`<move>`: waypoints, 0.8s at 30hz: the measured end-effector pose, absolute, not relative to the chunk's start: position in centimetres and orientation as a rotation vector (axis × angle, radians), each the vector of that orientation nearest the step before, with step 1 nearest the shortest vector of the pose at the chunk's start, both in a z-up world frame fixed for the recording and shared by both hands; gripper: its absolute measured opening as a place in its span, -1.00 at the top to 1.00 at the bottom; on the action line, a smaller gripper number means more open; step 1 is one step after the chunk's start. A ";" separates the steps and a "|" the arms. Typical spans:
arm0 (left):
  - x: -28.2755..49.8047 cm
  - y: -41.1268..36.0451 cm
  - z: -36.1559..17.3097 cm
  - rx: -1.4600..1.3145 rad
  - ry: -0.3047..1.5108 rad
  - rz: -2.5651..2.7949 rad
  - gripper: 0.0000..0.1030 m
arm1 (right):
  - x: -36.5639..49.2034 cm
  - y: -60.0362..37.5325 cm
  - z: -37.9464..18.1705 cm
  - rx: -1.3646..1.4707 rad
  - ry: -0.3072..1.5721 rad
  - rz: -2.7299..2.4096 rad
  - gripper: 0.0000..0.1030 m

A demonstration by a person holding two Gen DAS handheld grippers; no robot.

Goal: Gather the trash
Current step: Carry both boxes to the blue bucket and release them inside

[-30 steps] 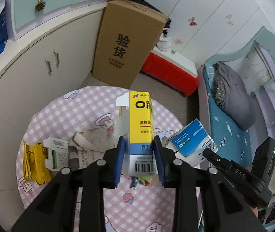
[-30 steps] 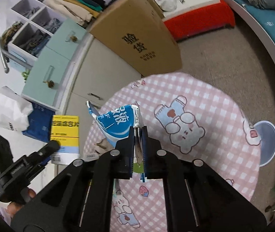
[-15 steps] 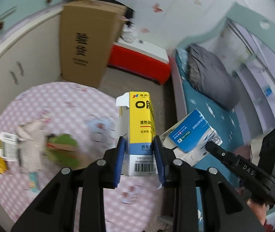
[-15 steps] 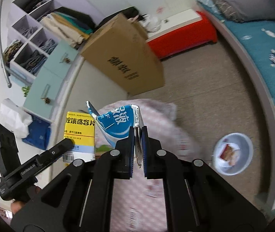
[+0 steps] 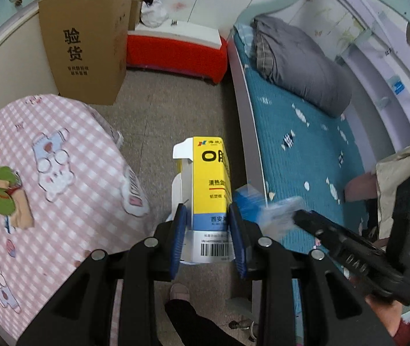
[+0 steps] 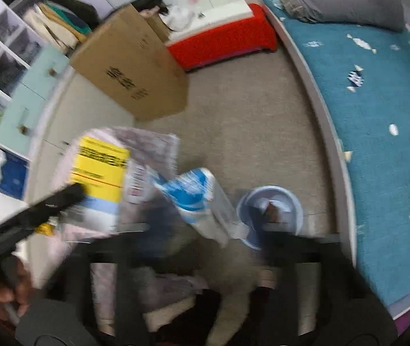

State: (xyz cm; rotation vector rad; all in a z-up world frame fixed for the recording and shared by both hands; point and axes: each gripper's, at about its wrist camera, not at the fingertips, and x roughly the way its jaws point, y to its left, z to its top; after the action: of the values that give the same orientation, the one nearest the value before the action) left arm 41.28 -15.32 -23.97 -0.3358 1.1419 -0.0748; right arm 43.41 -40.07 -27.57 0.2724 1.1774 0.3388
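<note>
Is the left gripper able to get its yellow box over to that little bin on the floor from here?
Probably yes. The left gripper grips the yellow box over bare floor; the bin sits open by the bed, only the falling blue packet passing nearby.

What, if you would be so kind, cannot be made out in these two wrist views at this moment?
- Right wrist view: motion blur smears the right gripper and the blue-and-white packet; whether any pad touches it is unclear, though the jaws have just been opening.
- Right wrist view: contents of the round bin, blurred and partly hidden by the gripper.
- Left wrist view: the yellow box print runs round its corner; the left gripper covers its sides.
</note>
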 end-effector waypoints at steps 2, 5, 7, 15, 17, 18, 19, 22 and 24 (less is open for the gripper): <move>41.5 -16.5 -24.6 -0.320 1.166 -0.069 0.43 | 43.7 -40.5 -29.0 0.258 1.217 0.348 -0.40; 41.8 -17.6 -25.2 -0.310 1.189 -0.072 0.43 | 43.3 -41.7 -29.3 0.273 1.217 0.352 -0.40; 41.9 -18.2 -25.6 -0.305 1.204 -0.072 0.43 | 43.3 -41.8 -28.9 0.267 1.209 0.355 -0.40; 42.5 -20.2 -26.6 -0.287 1.232 -0.093 0.42 | 42.9 -42.4 -26.6 0.213 1.119 0.328 -0.40; 42.6 -20.7 -26.6 -0.281 1.235 -0.102 0.41 | 42.9 -42.8 -26.2 0.211 1.105 0.320 -0.40; 42.7 -20.9 -26.7 -0.278 1.237 -0.106 0.41 | 42.9 -43.1 -26.0 0.216 1.095 0.317 -0.40; 42.8 -21.3 -26.6 -0.273 1.238 -0.116 0.41 | 42.8 -43.4 -25.8 0.217 1.084 0.308 -0.40; 43.0 -22.1 -26.4 -0.261 1.233 -0.131 0.38 | 42.7 -44.1 -25.3 0.235 1.062 0.291 -0.40; 43.3 -22.5 -26.3 -0.261 1.233 -0.148 0.34 | 42.7 -44.5 -24.8 0.245 1.042 0.275 -0.40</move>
State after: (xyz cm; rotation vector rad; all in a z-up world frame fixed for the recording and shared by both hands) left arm 43.26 -22.48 -26.28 -0.2614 1.2330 -0.1475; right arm 42.72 -44.49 -24.85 0.2448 1.0424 0.2749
